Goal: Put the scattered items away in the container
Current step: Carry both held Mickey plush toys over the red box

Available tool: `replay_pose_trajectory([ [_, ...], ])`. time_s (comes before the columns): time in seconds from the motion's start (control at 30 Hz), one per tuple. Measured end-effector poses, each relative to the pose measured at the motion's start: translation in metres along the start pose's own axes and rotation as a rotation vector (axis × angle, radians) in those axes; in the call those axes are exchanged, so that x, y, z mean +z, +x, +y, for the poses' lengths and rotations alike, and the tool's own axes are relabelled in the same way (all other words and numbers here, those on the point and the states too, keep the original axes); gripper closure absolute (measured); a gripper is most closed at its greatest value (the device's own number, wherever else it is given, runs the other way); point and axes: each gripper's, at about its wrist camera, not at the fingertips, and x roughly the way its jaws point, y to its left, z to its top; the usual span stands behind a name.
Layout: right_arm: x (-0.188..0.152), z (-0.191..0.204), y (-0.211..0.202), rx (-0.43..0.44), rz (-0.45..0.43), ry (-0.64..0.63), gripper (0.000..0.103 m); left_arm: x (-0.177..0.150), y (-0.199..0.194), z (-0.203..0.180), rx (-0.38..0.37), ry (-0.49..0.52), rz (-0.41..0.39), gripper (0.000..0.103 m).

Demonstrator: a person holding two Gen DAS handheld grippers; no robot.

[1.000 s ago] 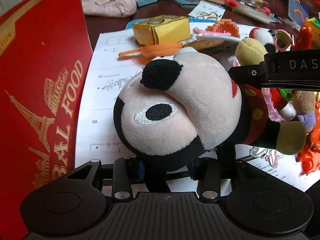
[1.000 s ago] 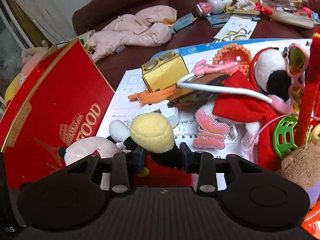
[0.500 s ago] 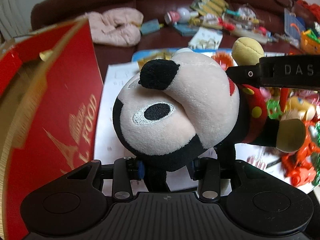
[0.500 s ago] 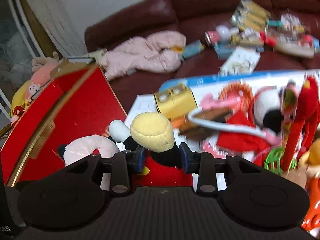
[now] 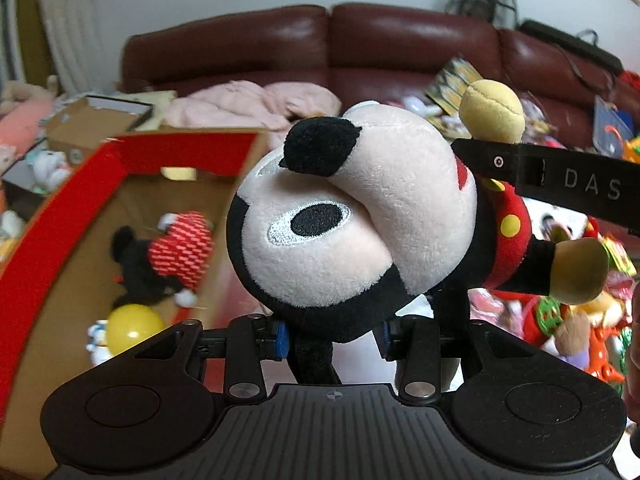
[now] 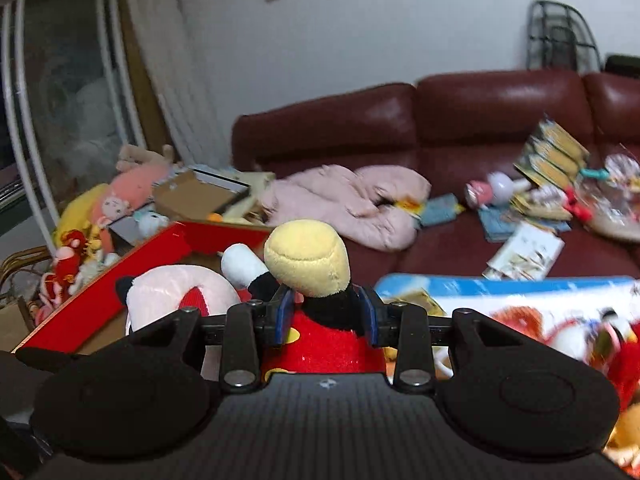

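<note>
- At the far left of the left wrist view, the red box (image 5: 60,216) stands open, with a red-striped plush (image 5: 176,256) and a yellow ball (image 5: 134,330) lying on its brown floor.
- Just right of the box's opening, the mouse plush (image 5: 344,232) fills the middle of the view, lifted clear of everything beneath it, nose up and face toward the camera.
- The left tool (image 5: 332,336) is closed on the black underside of the plush's head; its blue-tipped fingers (image 5: 280,338) press in from both sides, and the head bulges above them.
- Further right, the plush's red dotted body runs away from the left tool to a tan foot at the right edge.
- The right tool's black arm crosses in from the right, under the plush's yellow foot.
- In the right wrist view, the red box (image 6: 100,300) lies low on the left, with the plush's pale head (image 6: 180,300) over its near edge.
- In the centre, the right tool (image 6: 326,312) is clamped on the black leg of the plush (image 6: 320,336), with the yellow foot above the fingers (image 6: 285,316) and the red body below them.
- To the right, scattered toys (image 6: 560,332) lie blurred on the tabletop, with a brown sofa (image 6: 480,120) behind.
</note>
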Motion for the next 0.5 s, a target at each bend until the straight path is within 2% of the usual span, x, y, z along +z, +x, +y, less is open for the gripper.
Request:
replay_pose_trajectory([
  [0.3,0.017,0.075,0.03,0.169,-0.005,-0.094,0.063,0.0,-0.037,0.079,0.101,-0.181,-0.024,0.062],
  [0.5,0.021,0.11,0.048,0.238,0.02,-0.144,0.063,-0.01,-0.046,0.114,0.158,-0.284,-0.031,0.061],
])
